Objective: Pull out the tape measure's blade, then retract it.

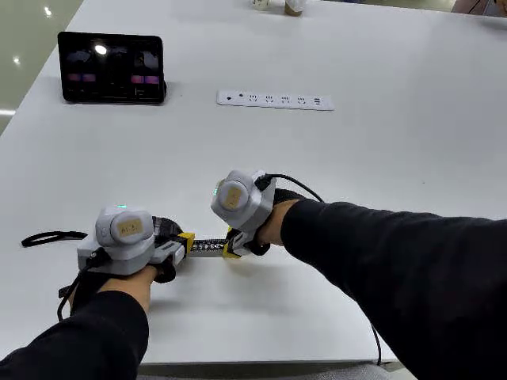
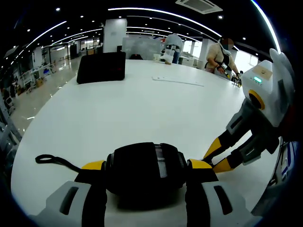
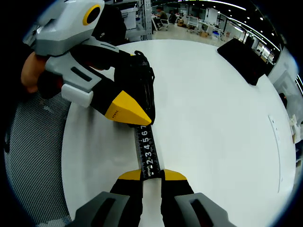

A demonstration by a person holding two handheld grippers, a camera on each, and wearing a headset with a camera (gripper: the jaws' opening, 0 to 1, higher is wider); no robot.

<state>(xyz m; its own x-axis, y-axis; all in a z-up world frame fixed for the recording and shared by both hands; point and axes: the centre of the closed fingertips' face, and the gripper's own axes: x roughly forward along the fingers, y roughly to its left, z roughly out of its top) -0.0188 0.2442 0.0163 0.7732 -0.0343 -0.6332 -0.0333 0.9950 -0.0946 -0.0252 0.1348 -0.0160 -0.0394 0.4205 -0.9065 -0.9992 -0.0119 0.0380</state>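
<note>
A black tape measure case [image 2: 146, 166] rests on the white table, held between the yellow-tipped jaws of my left gripper [image 2: 147, 165], which is shut on it. In the head view the left gripper [image 1: 184, 244] sits at the lower left. A short stretch of numbered blade [image 3: 145, 150] runs out of the case [image 3: 139, 82] to my right gripper [image 3: 151, 175], whose jaws are shut on the blade's end. The blade [image 1: 207, 246] spans the small gap between the two grippers, with the right gripper [image 1: 232, 247] just to its right. A black wrist strap [image 1: 49, 237] trails left from the case.
A dark tablet [image 1: 112, 67] stands at the back left of the white table [image 1: 380, 142]. A white power strip [image 1: 275, 100] lies at the back centre. The near table edge runs just below both arms. People stand far beyond the table in the left gripper view.
</note>
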